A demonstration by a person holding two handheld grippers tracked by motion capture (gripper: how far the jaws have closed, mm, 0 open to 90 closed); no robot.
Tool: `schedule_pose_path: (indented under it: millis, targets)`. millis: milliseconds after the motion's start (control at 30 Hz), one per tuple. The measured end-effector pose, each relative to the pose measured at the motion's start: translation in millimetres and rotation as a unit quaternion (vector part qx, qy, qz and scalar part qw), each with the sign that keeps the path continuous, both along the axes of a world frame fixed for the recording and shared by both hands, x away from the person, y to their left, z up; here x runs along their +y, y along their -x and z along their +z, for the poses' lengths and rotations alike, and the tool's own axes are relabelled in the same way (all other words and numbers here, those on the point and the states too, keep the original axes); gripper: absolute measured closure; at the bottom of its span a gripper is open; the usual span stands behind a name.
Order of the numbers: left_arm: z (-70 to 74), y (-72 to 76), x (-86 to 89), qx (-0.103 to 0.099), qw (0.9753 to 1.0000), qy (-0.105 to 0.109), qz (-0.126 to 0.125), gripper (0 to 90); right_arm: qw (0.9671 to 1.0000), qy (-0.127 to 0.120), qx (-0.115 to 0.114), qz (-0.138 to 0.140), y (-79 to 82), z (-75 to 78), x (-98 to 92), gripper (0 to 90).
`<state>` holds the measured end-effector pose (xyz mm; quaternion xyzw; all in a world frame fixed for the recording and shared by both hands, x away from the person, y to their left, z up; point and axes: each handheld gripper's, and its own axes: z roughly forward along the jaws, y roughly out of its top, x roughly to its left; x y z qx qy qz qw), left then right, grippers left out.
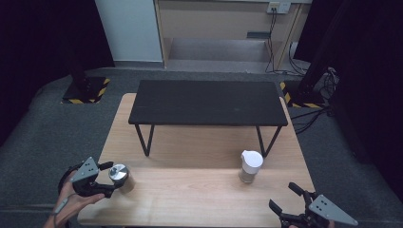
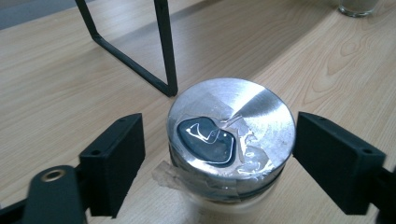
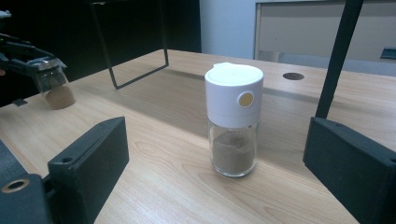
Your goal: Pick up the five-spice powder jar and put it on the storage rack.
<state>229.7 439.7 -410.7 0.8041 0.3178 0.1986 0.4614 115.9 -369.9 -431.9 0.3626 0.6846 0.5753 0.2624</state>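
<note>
A glass jar with a taped silver lid (image 1: 119, 174) (image 2: 232, 130) stands near the table's front left corner, brown powder in its base. My left gripper (image 1: 110, 179) (image 2: 219, 142) is open, a black jaw on each side of the lid; there is a clear gap at the left jaw, and the right one sits very close. A white-capped glass shaker (image 1: 250, 166) (image 3: 233, 116) holding brown powder stands upright at the front right. My right gripper (image 1: 282, 196) (image 3: 219, 163) is open and short of the shaker, which shows between its jaws. The right gripper view also catches the silver-lidded jar (image 3: 51, 86) far off at left.
A low black stand (image 1: 207, 101) on thin metal legs spans the back half of the wooden table (image 1: 190, 190). One of its legs (image 2: 166, 51) rises just beyond the silver-lidded jar. Grey carpet surrounds the table.
</note>
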Motion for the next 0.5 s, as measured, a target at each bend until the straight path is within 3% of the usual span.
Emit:
schedule_pose_path:
  millis: [233, 500]
  targets:
    - [-6.1, -3.9, -2.3, -0.004, 0.9999, 0.006, -0.008, 31.0, 1.0, 0.0, 0.0, 0.0, 0.1, 0.0, -0.1, 7.0]
    - [-6.0, -4.3, -3.8, -0.007, 0.9999, 0.015, -0.004, 33.7, 1.0, 0.0, 0.0, 0.0, 0.0, 0.0, 0.0, 7.0]
